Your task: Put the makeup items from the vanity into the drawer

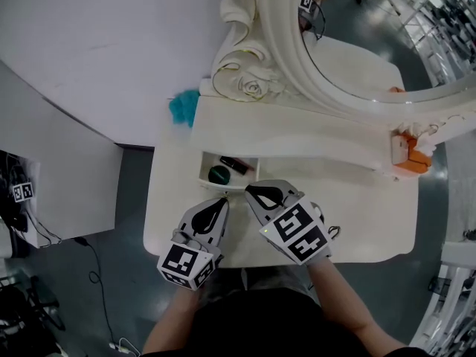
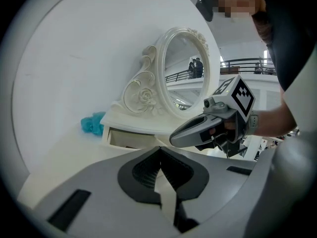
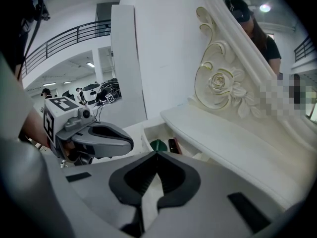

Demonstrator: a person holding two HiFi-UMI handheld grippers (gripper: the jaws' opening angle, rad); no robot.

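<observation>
Left hand-held gripper (image 1: 222, 201) and right hand-held gripper (image 1: 250, 192) are both fully closed, empty, just before the open drawer (image 1: 204, 167).

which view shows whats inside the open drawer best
The head view: it looks straight down into the drawer, showing a green round item and a dark tube. The right gripper view catches both, small. The left gripper view shows only the drawer's outside.

The vanity (image 1: 357, 207) is white, puff (image 1: 182, 108) teal, compact (image 1: 219, 174) green, lipstick (image 1: 235, 164) perhaps dark red.
</observation>
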